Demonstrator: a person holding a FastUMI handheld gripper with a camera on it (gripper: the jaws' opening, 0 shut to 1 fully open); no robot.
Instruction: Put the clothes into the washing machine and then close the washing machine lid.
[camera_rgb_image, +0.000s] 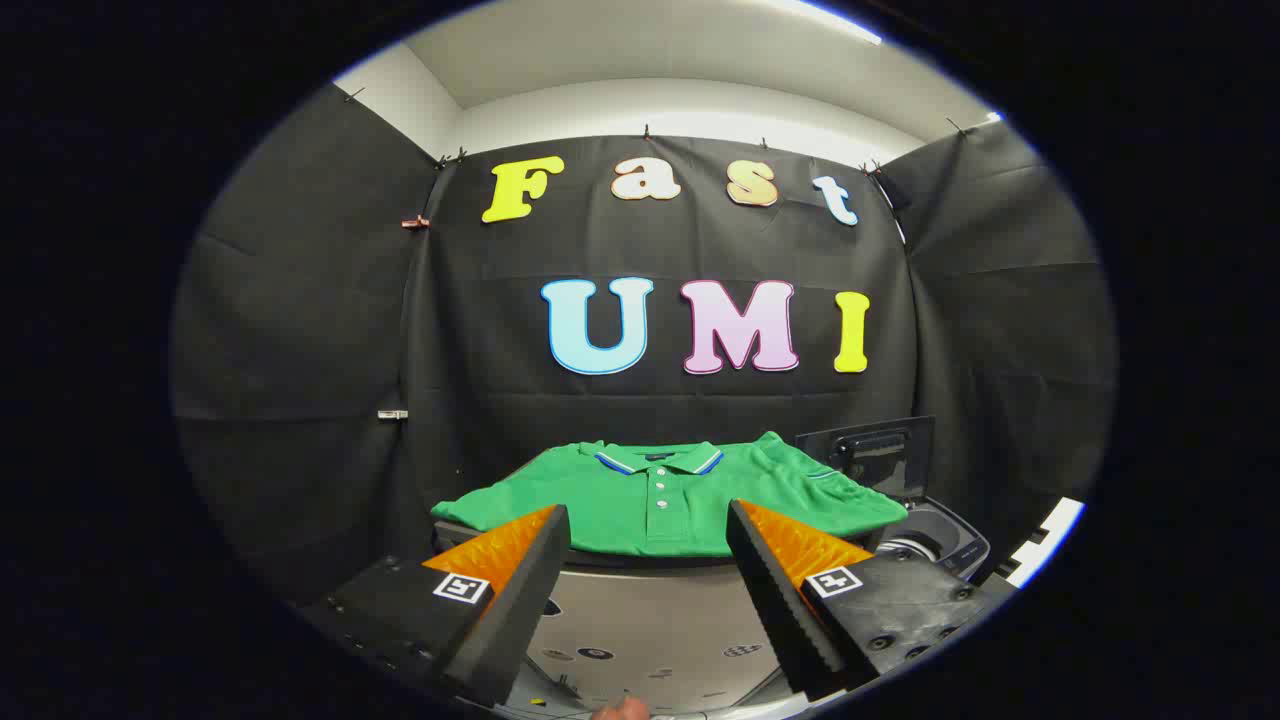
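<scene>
Green shirt (660, 495) lay spread flat on the counter (650, 610), collar up, easy to pinch. Washing machine (935, 540) just right of the shirt, lid (868, 452) raised for loading. Tongs (648, 560) held apart, empty, short of the shirt.
</scene>
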